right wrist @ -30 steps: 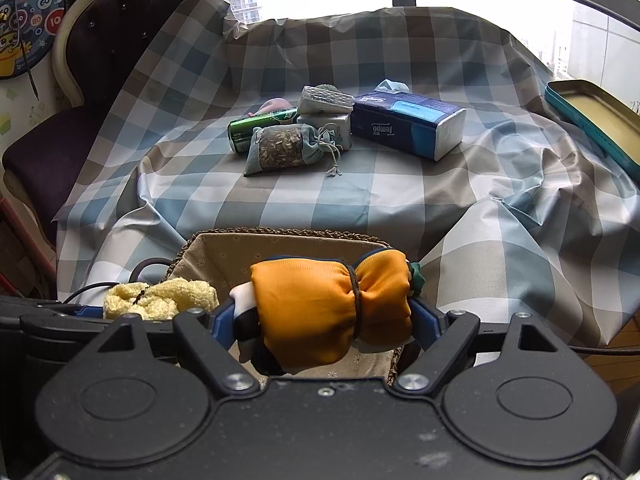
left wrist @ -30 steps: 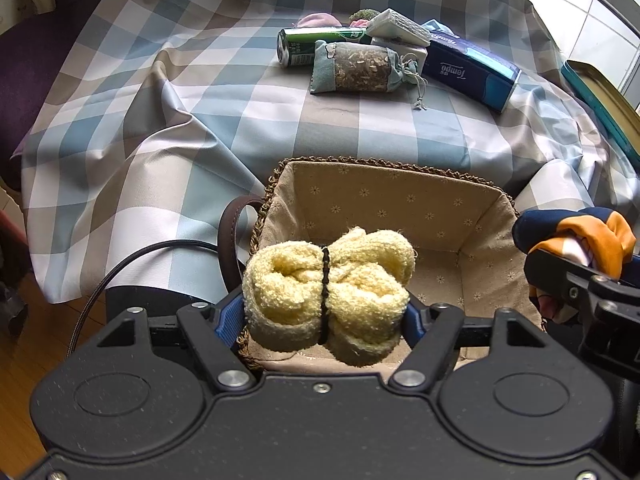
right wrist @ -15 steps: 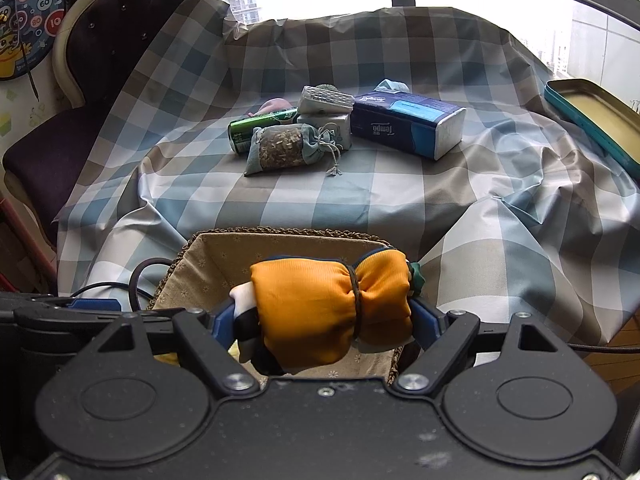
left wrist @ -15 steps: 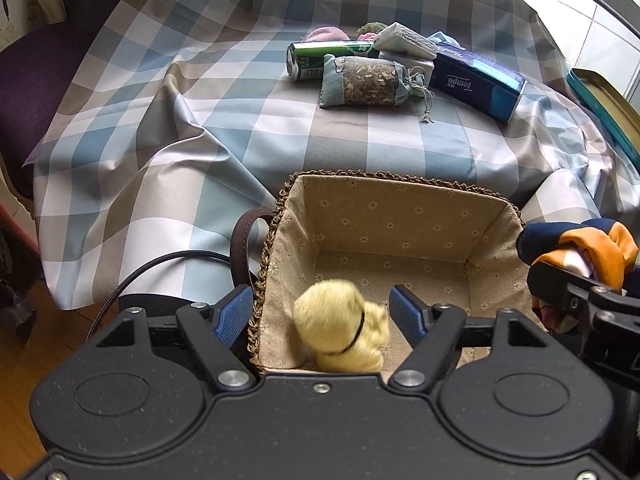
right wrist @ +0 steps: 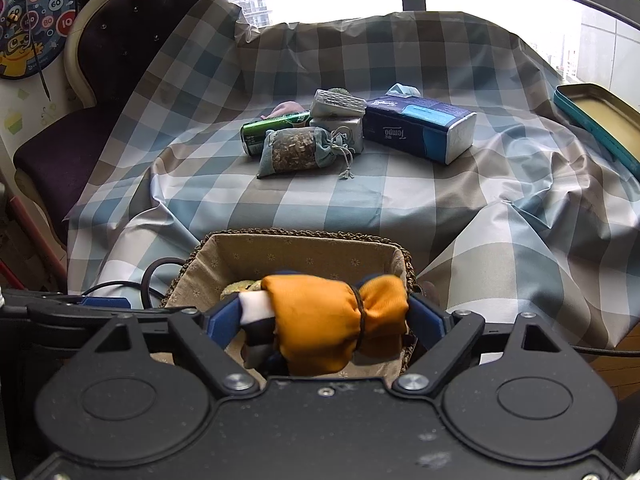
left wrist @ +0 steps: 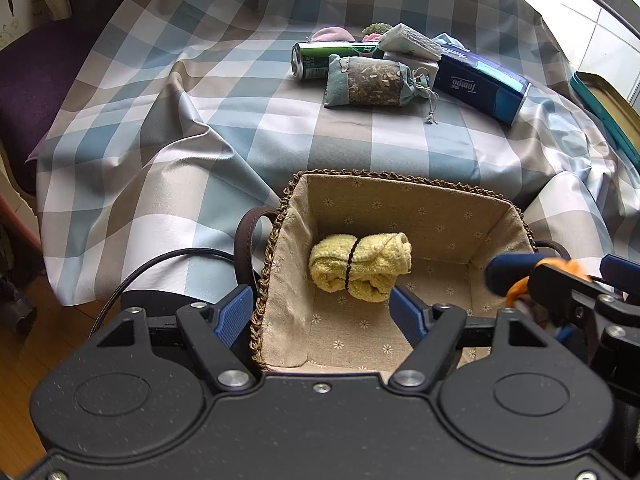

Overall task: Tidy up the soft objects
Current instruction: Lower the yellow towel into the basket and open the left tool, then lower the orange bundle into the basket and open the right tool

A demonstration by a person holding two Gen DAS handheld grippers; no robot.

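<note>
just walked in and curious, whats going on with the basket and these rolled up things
A person with a gripper in each hand is sorting soft bundles into a lined basket. The yellow towel roll already lies inside it, and the left gripper is open and empty above it. The right gripper has the orange cloth roll between its jaws over the basket, and they are opening to let it go.

green can (left wrist: 320,60) beside tissue box (left wrist: 480,84) on checked cloth (left wrist: 200,128) — dartboard (right wrist: 32,28) on wall.
</note>
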